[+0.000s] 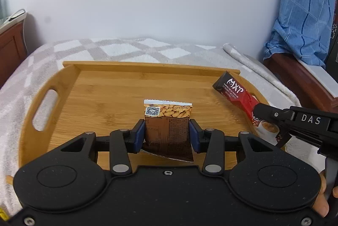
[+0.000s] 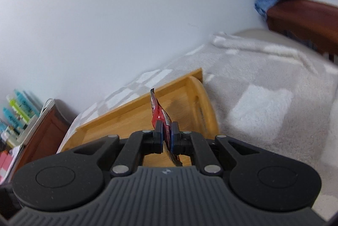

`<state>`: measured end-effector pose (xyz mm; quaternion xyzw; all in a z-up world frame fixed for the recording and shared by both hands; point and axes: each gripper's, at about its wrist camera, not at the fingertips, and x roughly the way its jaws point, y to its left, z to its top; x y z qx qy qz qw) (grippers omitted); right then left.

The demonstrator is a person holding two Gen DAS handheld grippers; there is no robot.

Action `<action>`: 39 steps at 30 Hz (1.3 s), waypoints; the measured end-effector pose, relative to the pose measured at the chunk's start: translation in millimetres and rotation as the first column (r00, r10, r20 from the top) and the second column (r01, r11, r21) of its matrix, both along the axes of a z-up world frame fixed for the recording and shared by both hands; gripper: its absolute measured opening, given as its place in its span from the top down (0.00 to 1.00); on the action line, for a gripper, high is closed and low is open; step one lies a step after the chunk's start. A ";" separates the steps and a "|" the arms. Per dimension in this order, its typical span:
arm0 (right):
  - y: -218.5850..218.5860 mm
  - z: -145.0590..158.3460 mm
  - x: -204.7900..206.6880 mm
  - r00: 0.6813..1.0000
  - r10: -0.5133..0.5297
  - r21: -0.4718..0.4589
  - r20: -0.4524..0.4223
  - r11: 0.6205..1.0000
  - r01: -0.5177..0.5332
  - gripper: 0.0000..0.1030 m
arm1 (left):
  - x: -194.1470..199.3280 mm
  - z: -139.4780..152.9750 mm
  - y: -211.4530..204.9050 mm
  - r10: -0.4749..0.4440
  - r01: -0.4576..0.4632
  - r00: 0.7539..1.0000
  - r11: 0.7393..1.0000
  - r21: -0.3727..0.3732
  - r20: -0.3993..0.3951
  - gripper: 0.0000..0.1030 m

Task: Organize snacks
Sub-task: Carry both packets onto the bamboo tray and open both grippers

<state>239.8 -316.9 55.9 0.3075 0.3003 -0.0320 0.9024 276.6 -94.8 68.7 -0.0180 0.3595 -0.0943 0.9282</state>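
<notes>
Over the empty wooden tray (image 1: 101, 97) on the checked blanket (image 1: 126, 48), the left hand-held gripper (image 1: 166, 133) pinches a brown nut packet (image 1: 169, 126), while the right hand-held gripper (image 2: 166, 135) clamps a red sachet (image 2: 157, 112) edge-on near the tray's right rim.

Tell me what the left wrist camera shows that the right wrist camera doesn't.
Only the left wrist view shows the left gripper shut on the peanut packet above the tray, the tray's cut-out handle, and the red sachet's printed broad face. Only the right wrist view shows the colourful bottles on the side cabinet at far left. Both show the wooden tray on the checked blanket, the blue cloth, and the right gripper shut on the red coffee sachet, which the right wrist view sees edge-on.
</notes>
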 end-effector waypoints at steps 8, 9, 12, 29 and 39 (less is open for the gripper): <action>-6.6 -15.1 5.5 0.998 -0.021 0.063 -0.053 0.998 0.025 0.91 | 8.1 -11.4 -12.8 -0.009 0.009 1.000 1.000 -0.001 -0.022 0.60; -6.6 -15.1 5.7 0.998 -0.022 0.062 -0.055 0.998 0.025 0.91 | 8.9 -12.7 -14.7 -0.011 0.011 1.000 1.000 0.001 -0.025 0.60; -6.9 -15.3 6.5 0.998 -0.020 0.062 -0.066 0.998 0.024 0.91 | 10.4 -14.6 -21.3 -0.020 0.020 0.999 1.000 0.011 -0.030 0.60; -4.1 -12.1 7.0 0.997 -0.001 0.043 -0.080 0.999 0.004 0.80 | 12.9 -18.8 -39.8 -0.035 0.036 0.998 0.999 0.032 -0.051 0.59; -5.6 12.6 -13.0 1.000 -0.004 0.002 0.005 1.000 0.004 0.64 | -2.9 0.2 -33.1 -0.028 0.029 1.000 0.996 0.079 -0.011 0.36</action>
